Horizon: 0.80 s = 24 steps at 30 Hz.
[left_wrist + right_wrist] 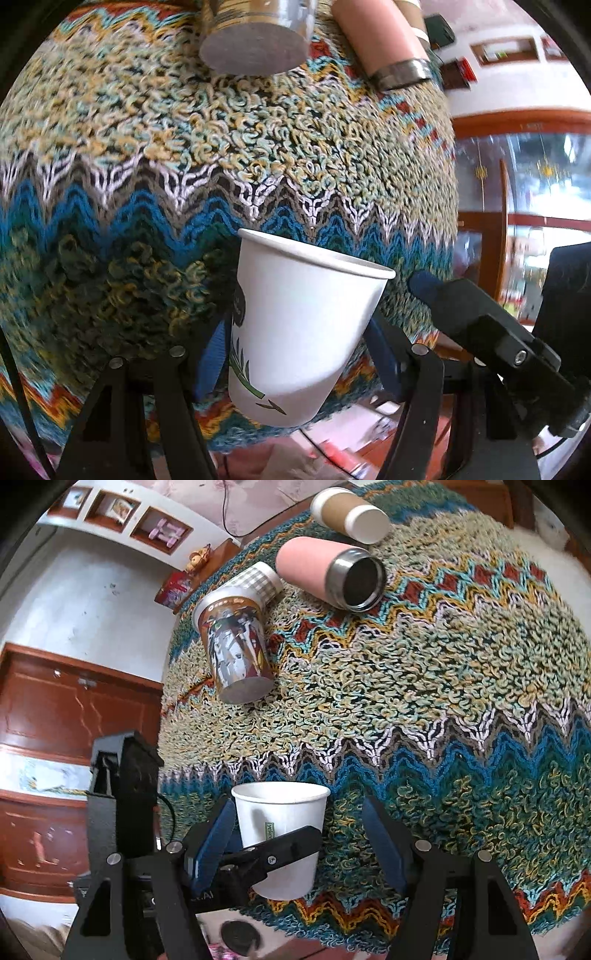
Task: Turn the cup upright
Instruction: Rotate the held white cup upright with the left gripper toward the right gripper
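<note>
Left wrist view puts the white paper cup [303,325] right between your left gripper's [299,354] blue fingers [210,362], which are clamped on its sides. You have it lifted off the woven rug [184,155], rim uppermost and tipped a little, base toward the camera. A green plant print shows on its wall. Your right gripper [491,328] reaches in from the right side of this view, its blue tip just beside the cup's rim.

From the right wrist view, the cup [282,834] sits mouth up between your right gripper's [303,842] fingers [380,842], but they stand spread wide; the right-hand pad is clearly apart from the cup, so this gripper holds nothing. The left gripper [258,853] crosses in front of the cup's lower half.

Farther back on the rug [424,664] lie a printed cup [234,646], a checked cup [260,579] just behind it, a pink flask [325,572] with a steel mouth, and a brown sleeved cup [349,513], all on their sides. A wooden cabinet [66,709] stands at the left.
</note>
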Tool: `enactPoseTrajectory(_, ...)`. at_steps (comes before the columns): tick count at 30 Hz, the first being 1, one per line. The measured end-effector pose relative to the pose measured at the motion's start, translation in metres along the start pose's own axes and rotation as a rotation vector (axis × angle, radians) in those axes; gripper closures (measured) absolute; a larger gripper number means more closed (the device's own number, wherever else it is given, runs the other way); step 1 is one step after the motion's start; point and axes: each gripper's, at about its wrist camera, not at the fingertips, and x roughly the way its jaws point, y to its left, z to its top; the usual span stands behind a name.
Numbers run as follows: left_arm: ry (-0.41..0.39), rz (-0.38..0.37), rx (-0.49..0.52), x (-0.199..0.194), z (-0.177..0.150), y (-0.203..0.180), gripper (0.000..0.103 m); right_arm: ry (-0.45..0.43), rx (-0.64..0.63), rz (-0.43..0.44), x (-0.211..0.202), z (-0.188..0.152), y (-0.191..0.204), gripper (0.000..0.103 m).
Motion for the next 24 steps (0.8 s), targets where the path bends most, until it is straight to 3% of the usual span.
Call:
enactPoseTrajectory(10, -0.12, 0.066, -0.024, 0.023, -0.023, -0.034, 0.032, 0.042, -0.051, 0.044, -0.004, 0.011, -0.003, 0.031)
enactPoseTrajectory(20, -0.145, 0.168, 0.042, 0.035, -0.04, -0.075, 0.03, 0.084, -0.081, 0.058, 0.013, 0.011, -0.001, 0.031)
enactPoseTrajectory(22, -0.153, 0.183, 0.051, 0.032, -0.048, -0.079, 0.021, 0.09, -0.088, 0.062, 0.015, 0.009, 0.001, 0.031)
enactPoseTrajectory(24, -0.165, 0.19, 0.057, 0.029, -0.054, -0.08, 0.02, 0.095, -0.096, 0.061, 0.015, 0.008, 0.003, 0.031)
